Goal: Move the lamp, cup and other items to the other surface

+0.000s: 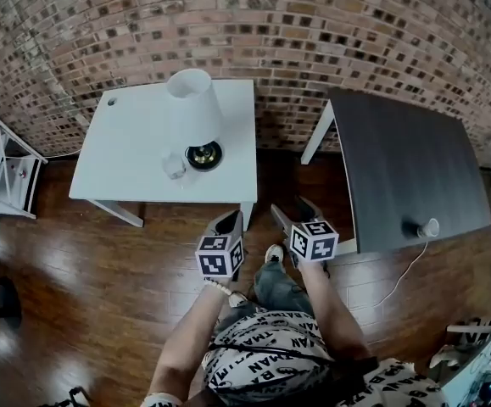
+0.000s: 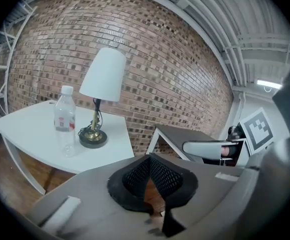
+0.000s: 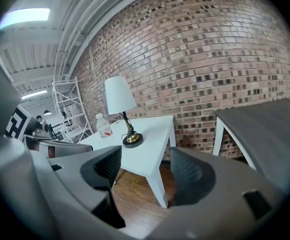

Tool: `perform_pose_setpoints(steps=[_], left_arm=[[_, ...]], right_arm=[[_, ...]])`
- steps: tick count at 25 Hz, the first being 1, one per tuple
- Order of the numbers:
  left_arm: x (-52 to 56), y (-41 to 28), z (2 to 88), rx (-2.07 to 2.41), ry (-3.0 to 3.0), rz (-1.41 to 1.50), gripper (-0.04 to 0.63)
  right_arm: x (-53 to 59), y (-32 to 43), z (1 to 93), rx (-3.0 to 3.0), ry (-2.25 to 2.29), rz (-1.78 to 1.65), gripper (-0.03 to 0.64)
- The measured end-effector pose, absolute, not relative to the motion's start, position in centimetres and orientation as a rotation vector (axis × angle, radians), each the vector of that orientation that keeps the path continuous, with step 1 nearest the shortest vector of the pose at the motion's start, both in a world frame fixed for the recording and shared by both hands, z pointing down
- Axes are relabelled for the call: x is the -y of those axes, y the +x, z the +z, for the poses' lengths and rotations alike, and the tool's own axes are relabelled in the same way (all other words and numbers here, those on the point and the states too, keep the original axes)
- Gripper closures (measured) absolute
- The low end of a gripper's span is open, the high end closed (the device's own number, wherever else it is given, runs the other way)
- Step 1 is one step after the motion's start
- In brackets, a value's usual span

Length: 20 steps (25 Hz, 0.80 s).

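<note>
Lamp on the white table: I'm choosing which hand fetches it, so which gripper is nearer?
Left. The left gripper hangs just off the front edge of the white table, in front of the lamp; the right gripper is farther right, toward the dark table.

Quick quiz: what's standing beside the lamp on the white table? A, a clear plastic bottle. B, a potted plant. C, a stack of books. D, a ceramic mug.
A: the left gripper view shows a clear plastic bottle with a white cap standing upright next to the base of the lamp on the white table.
</note>
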<state>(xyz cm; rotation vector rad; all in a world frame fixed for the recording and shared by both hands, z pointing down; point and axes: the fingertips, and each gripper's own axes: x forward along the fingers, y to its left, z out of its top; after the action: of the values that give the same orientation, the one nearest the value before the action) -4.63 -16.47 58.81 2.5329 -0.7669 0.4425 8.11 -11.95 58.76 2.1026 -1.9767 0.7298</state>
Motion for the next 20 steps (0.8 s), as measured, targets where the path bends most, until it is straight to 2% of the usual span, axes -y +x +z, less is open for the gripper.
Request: perform_pose_setpoints(steps=[5,11,12,17,20], left_arm=[[13.5,-1.7,58.5,0.679,2.553,0.436,0.595],[9.6,5.3,56.6,0.474,2.630,0.444,0.595],[9.3,6.4,56.1,0.454,2.641,0.448,0.595],[3.5,15.3,55.5,0.290,2.704,0.462,0.595],[-1.0,20.5,55.5,0.152,2.737,0.485,0.595]], right_arm=[[9.0,11.5,57.8,1.918,2.204,0.709,0.299],[4.1,18.8,55.5,1.736,2.414,0.648,0.294],[3.6,19.8,55.2,1.713,2.439,0.648,0.260],[-5.0,29.2,55.5,1.480,2.598,0.622,0.179],[-11.5,35.2,56.1,1.295,2.705,0.626,0.169]])
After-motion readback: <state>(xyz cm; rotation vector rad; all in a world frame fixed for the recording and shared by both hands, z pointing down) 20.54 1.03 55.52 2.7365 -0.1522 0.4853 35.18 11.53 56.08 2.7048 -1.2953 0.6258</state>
